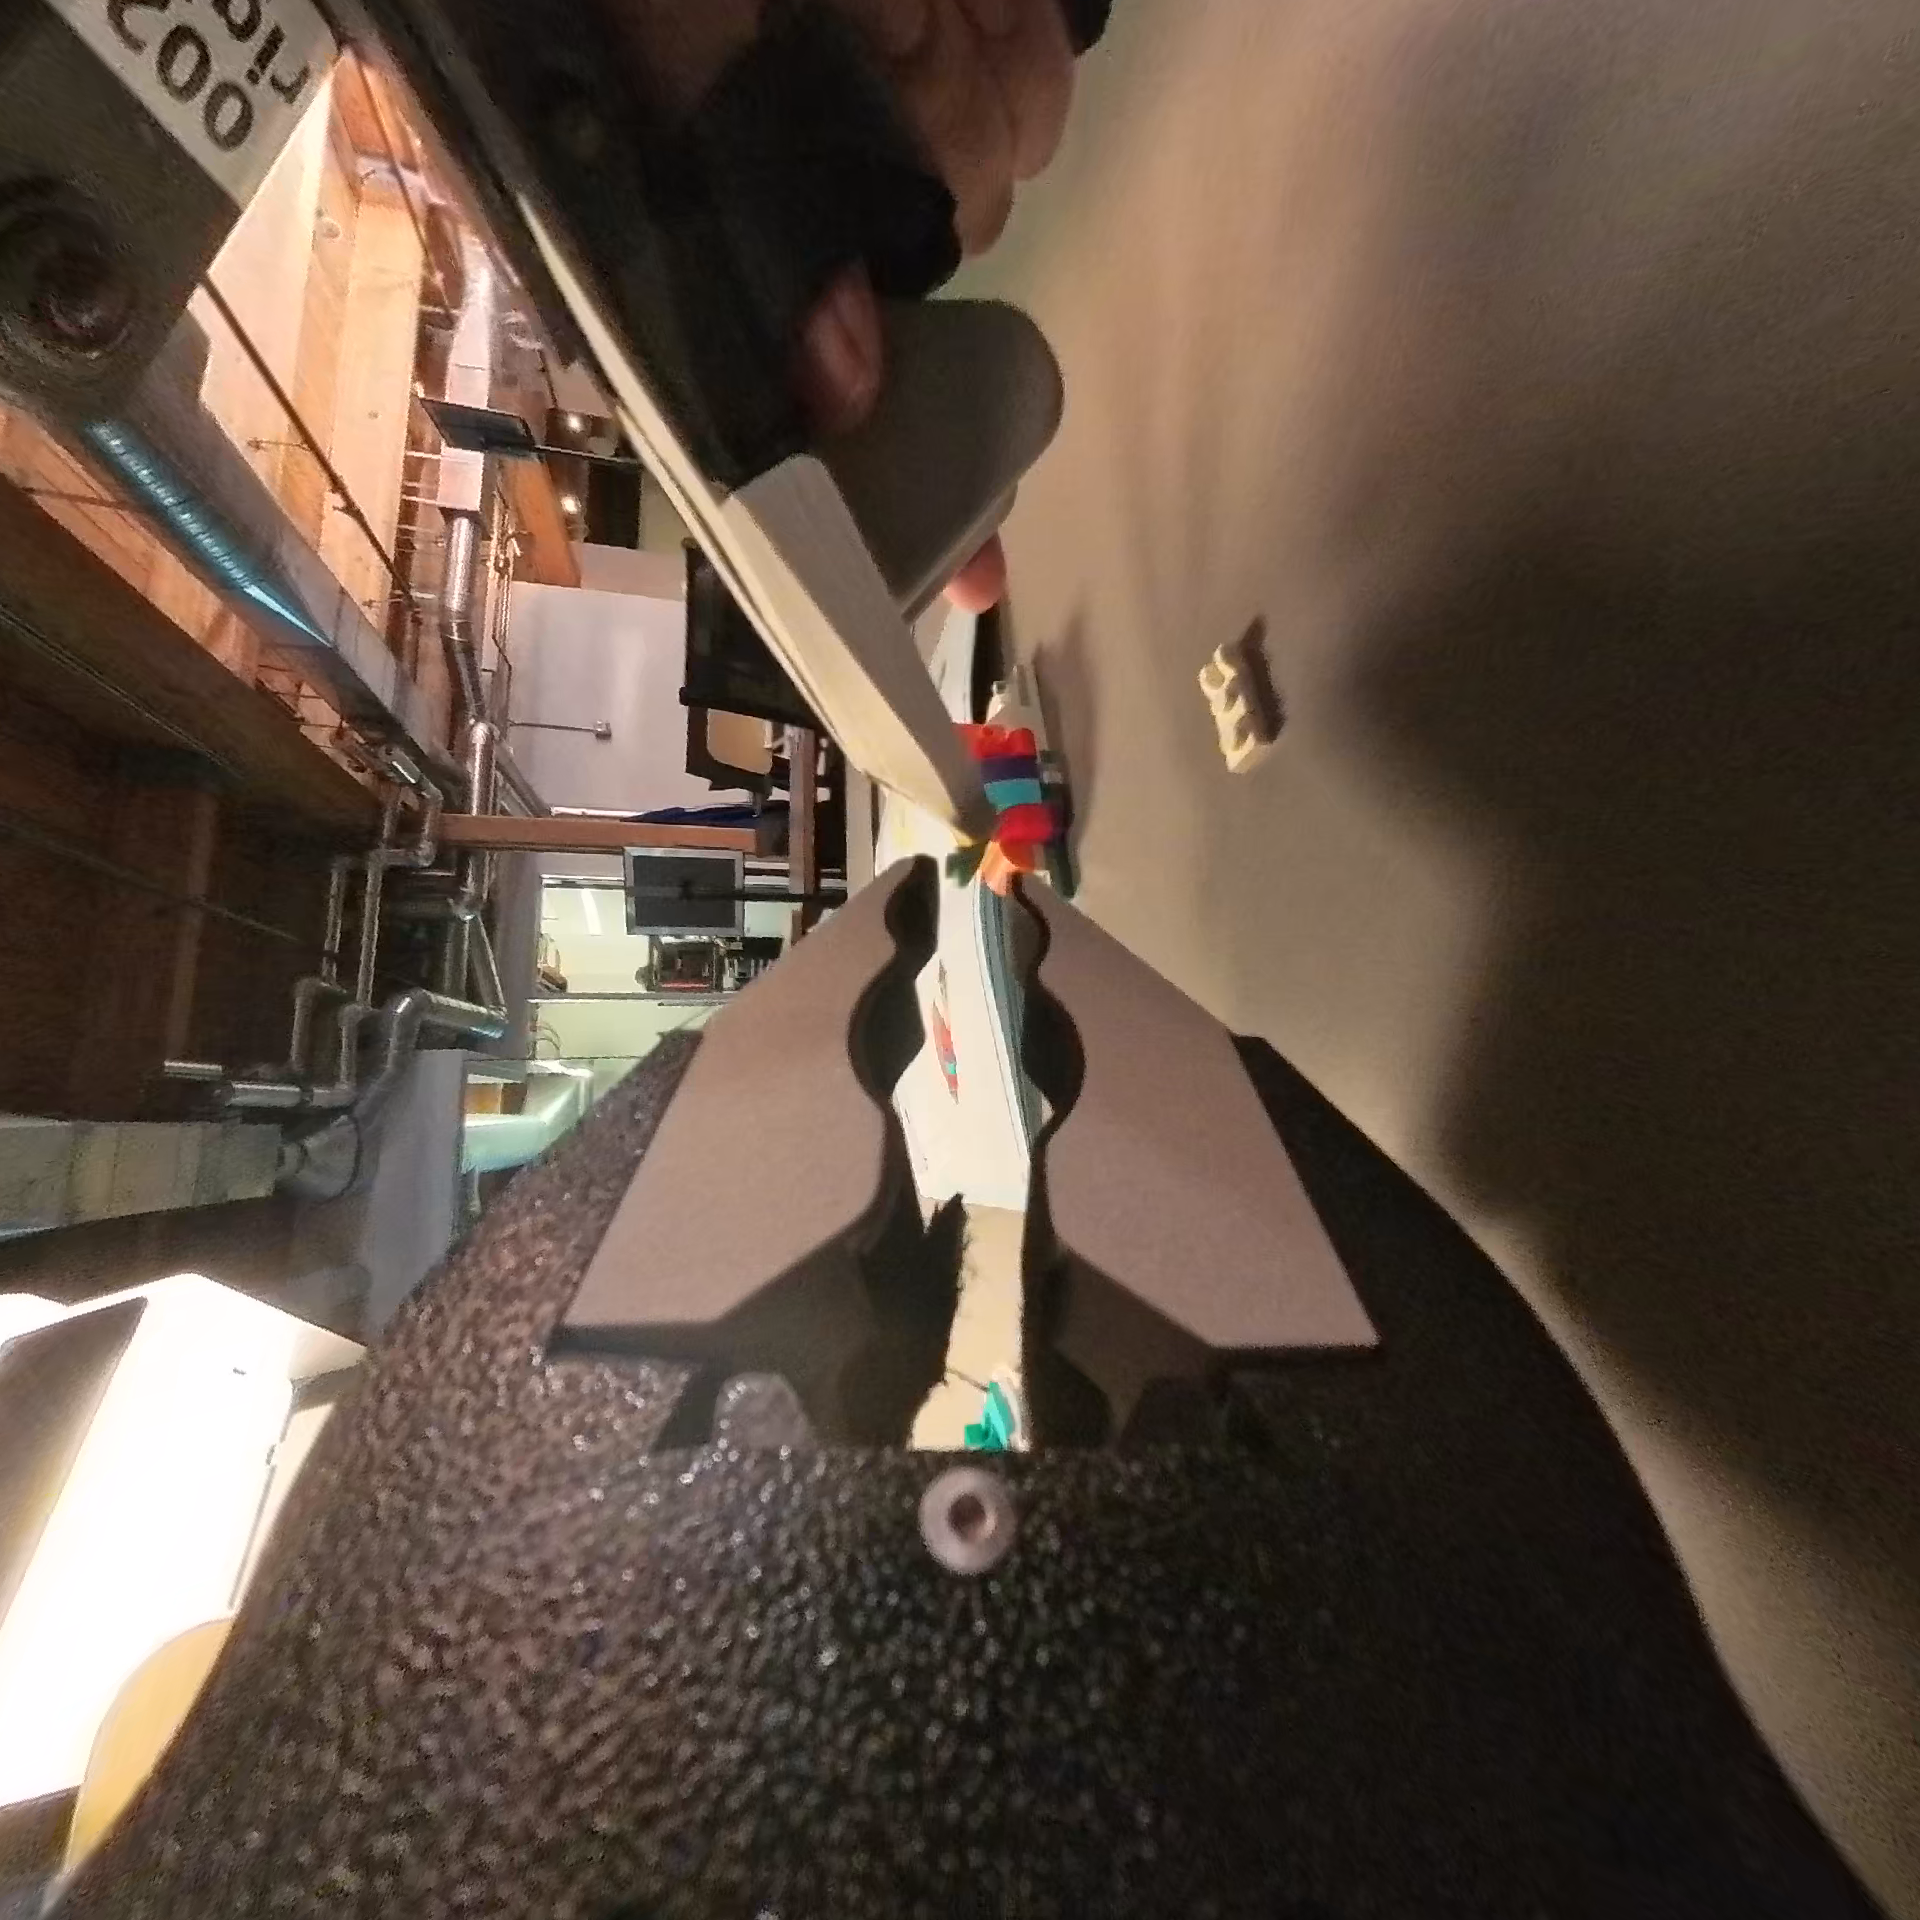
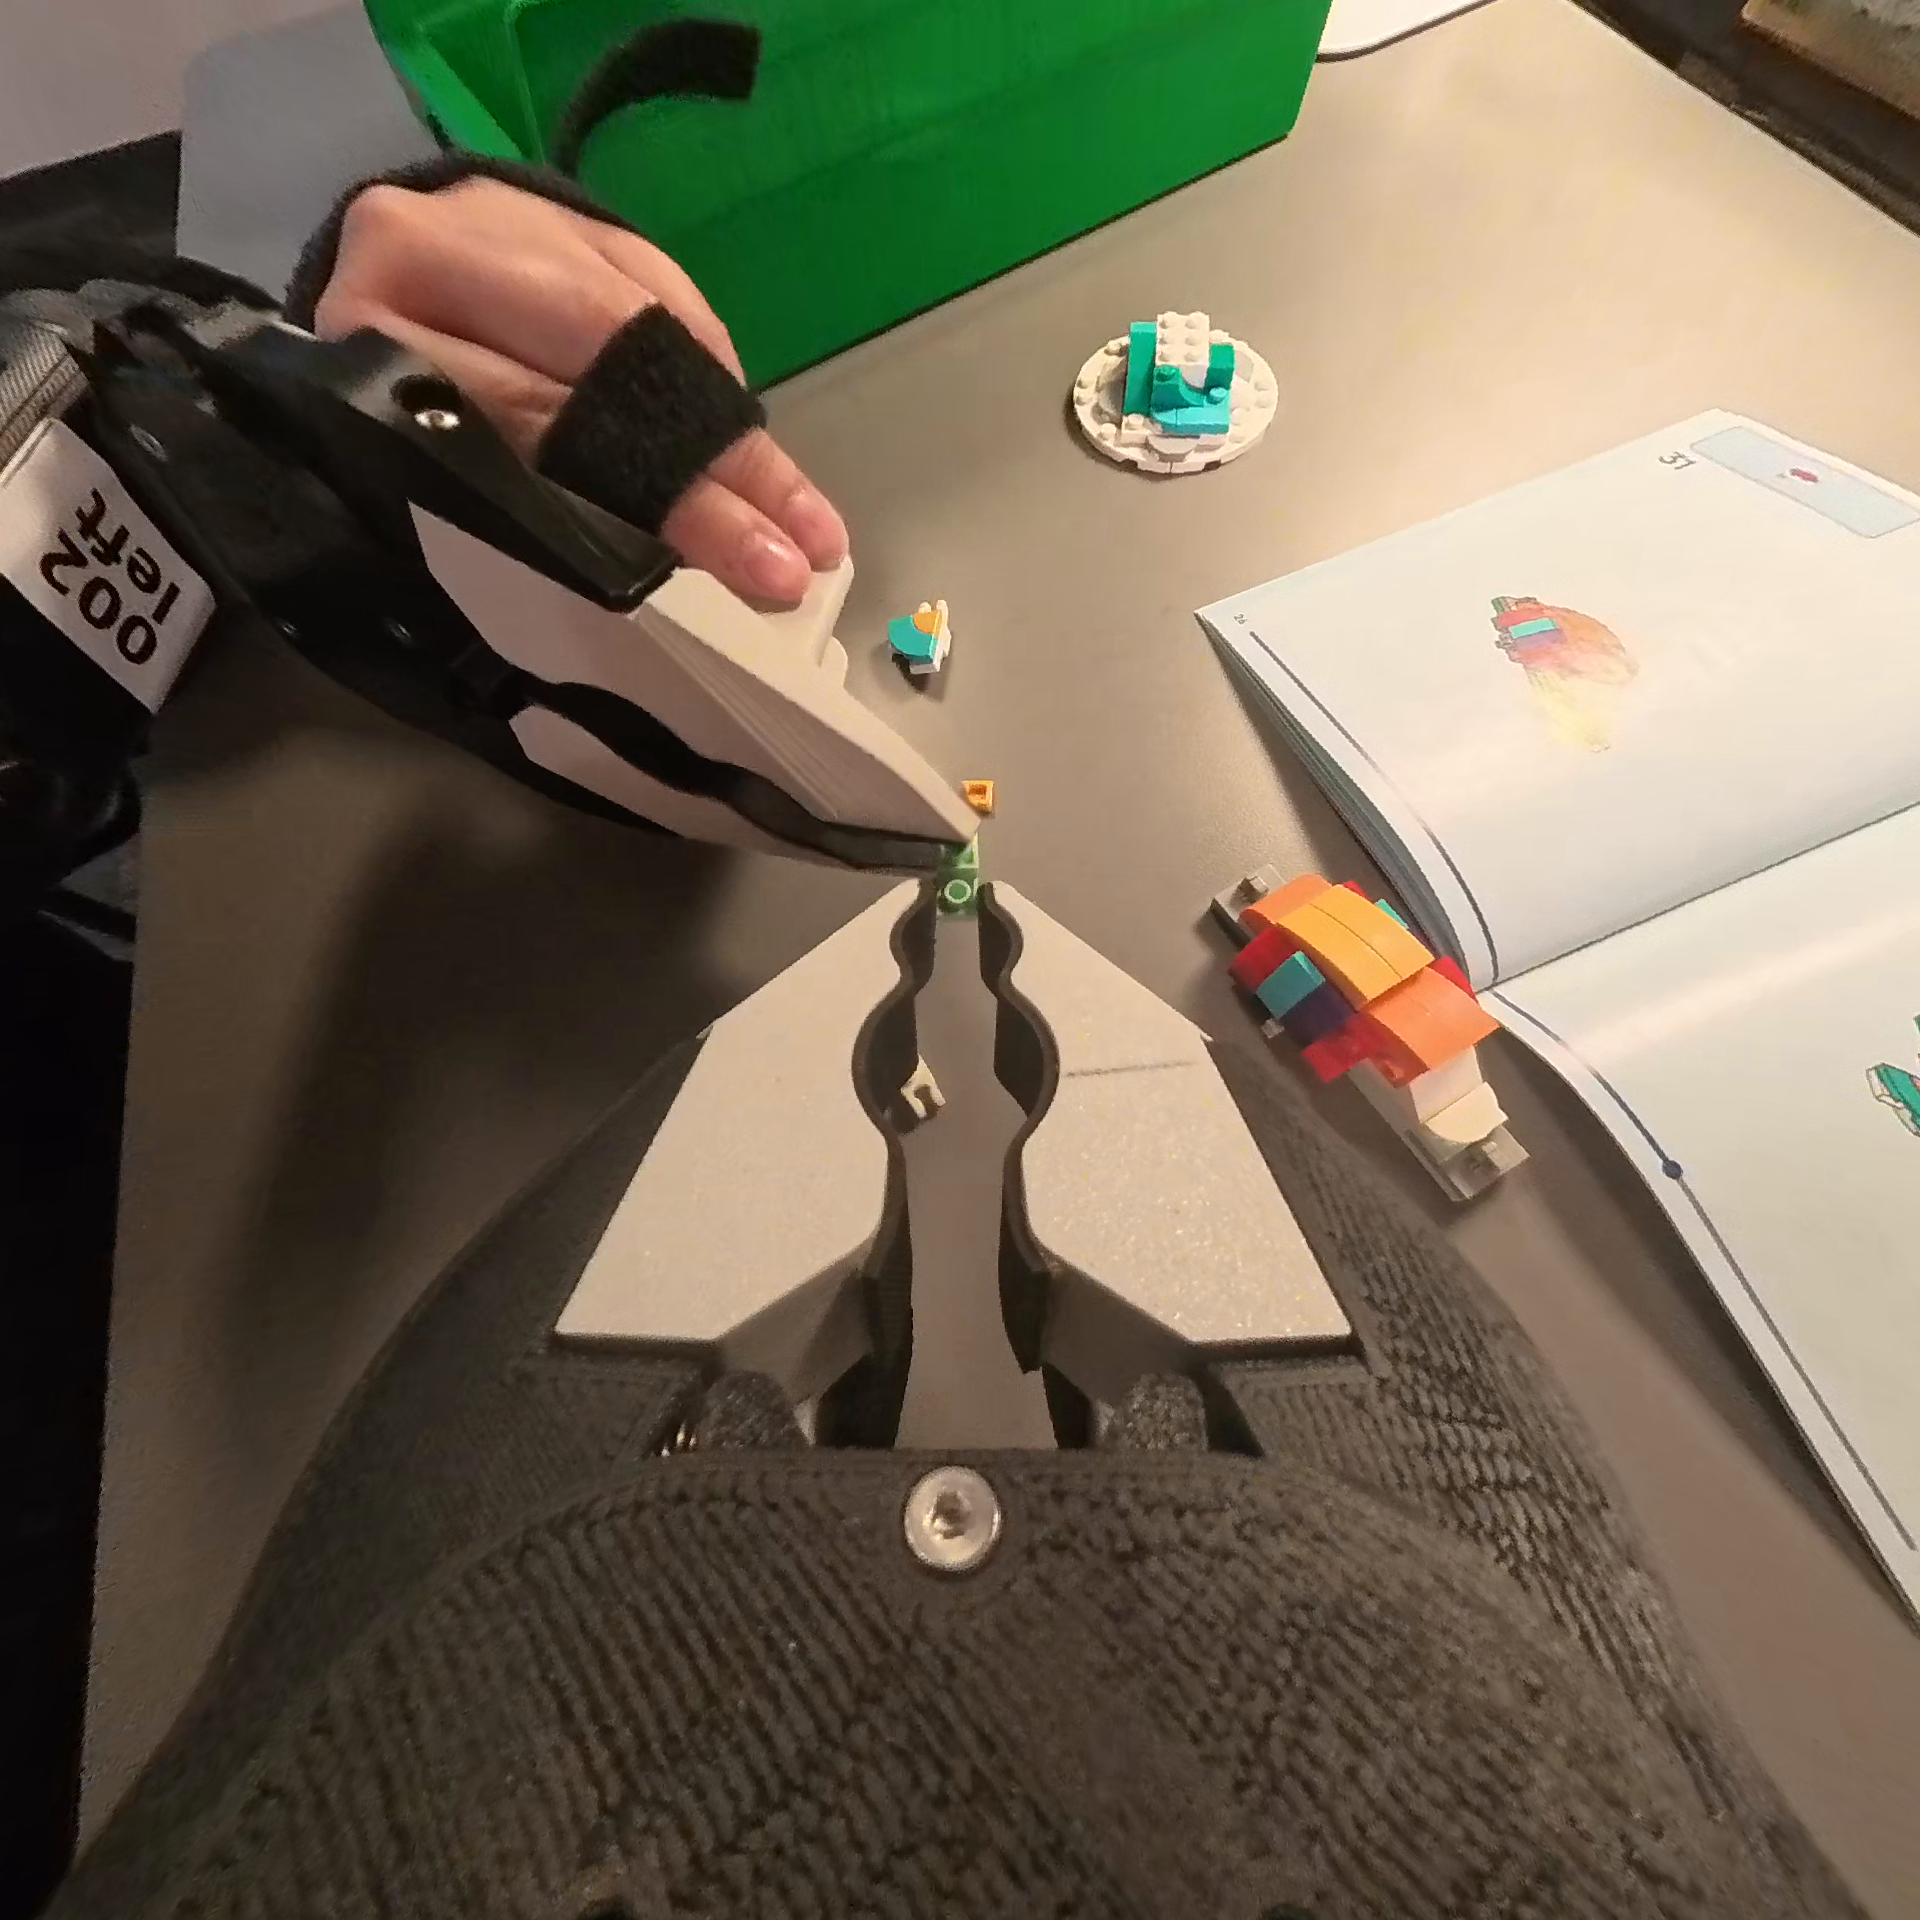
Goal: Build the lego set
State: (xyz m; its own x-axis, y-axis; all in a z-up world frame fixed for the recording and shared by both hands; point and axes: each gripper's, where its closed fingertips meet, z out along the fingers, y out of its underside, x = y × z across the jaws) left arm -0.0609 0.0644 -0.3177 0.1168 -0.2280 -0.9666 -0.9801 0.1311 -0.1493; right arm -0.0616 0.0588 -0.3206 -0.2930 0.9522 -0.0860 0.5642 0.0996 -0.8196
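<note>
Pinching a small green piece [image 2: 958, 891] between the tips of the right gripper [image 2: 954, 900], fingers drawn to a narrow gap and bearing on both sides of the piece, just above the table [image 2: 1351, 312]. Meeting the far end of the same piece with the left gripper [image 2: 961, 840], coming in from the left with its white fingers nearly together; not showing clearly whether clamping or only touching. Wrapping a bare hand [image 2: 540, 312] in a black strap around the left gripper's body. Lying on the grey tabletop: a tiny orange piece [image 2: 978, 795] just beyond the tips, a small teal, orange and white sub-assembly [image 2: 920, 636] farther back, a white clip piece [image 2: 920, 1096] showing between the right fingers, and a round white base carrying a teal build [image 2: 1174, 400]. Resting to the right, a multicoloured model [image 2: 1351, 987] touching the edge of an open instruction booklet [image 2: 1662, 831]. Standing at the back, a green box [image 2: 883, 156]. Appearing sideways in the left wrist view: a cream plate [image 1: 1242, 696] on the table, wooden ceiling beams [image 1: 343, 312] and metal ducting [image 1: 457, 623].
</note>
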